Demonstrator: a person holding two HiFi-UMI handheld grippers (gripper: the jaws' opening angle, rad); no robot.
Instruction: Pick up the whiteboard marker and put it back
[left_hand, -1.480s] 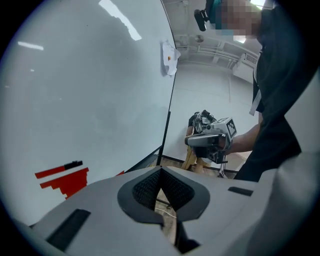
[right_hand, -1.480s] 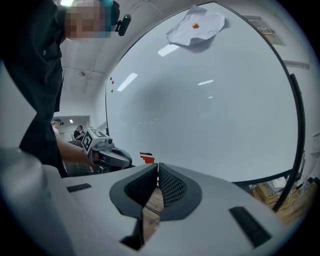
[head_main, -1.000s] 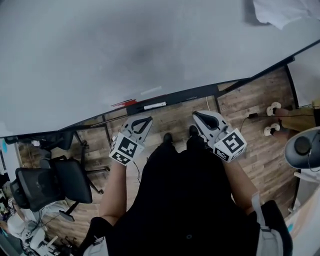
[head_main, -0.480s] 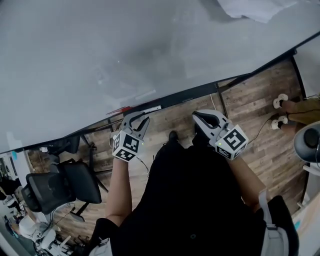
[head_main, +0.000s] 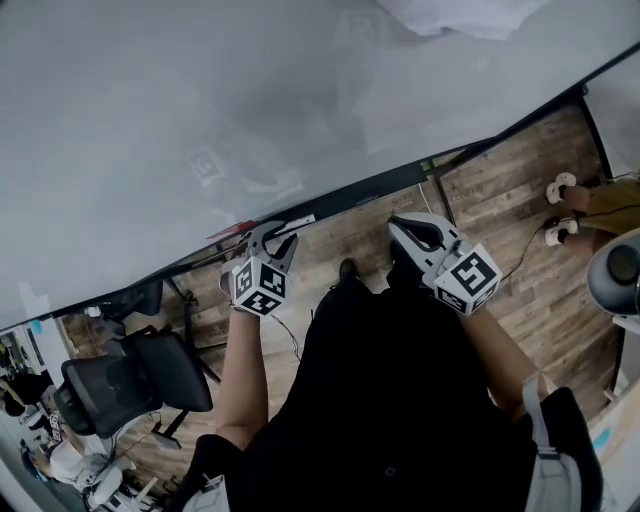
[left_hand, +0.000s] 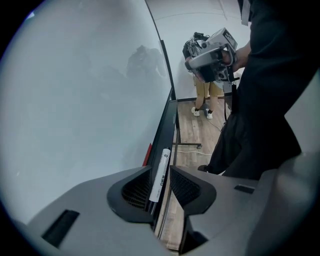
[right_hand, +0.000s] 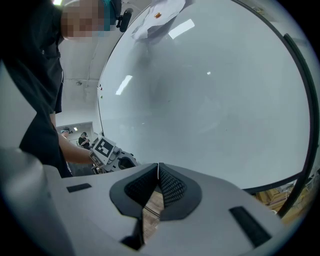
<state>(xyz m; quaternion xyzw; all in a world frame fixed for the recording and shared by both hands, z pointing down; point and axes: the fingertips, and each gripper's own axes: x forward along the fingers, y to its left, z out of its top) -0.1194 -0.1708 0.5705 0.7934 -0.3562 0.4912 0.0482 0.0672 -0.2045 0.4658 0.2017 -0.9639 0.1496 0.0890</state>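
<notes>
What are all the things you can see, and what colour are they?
whiteboard: one, white, on the wall
tray: one, black, along the whiteboard's bottom edge
whiteboard marker: one, white, lying on the tray
red thing: one, red, beside the marker, against the whiteboard
office chair: one, black, on the floor, left
floor: one, brown wood
left gripper: one, grey, jaws have just been opening, apart, marker between them
right gripper: one, grey, jaws together, empty

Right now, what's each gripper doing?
Left gripper: open, jaws have just been opening, whiteboard marker between them, not gripped.
Right gripper: closed, empty.
</notes>
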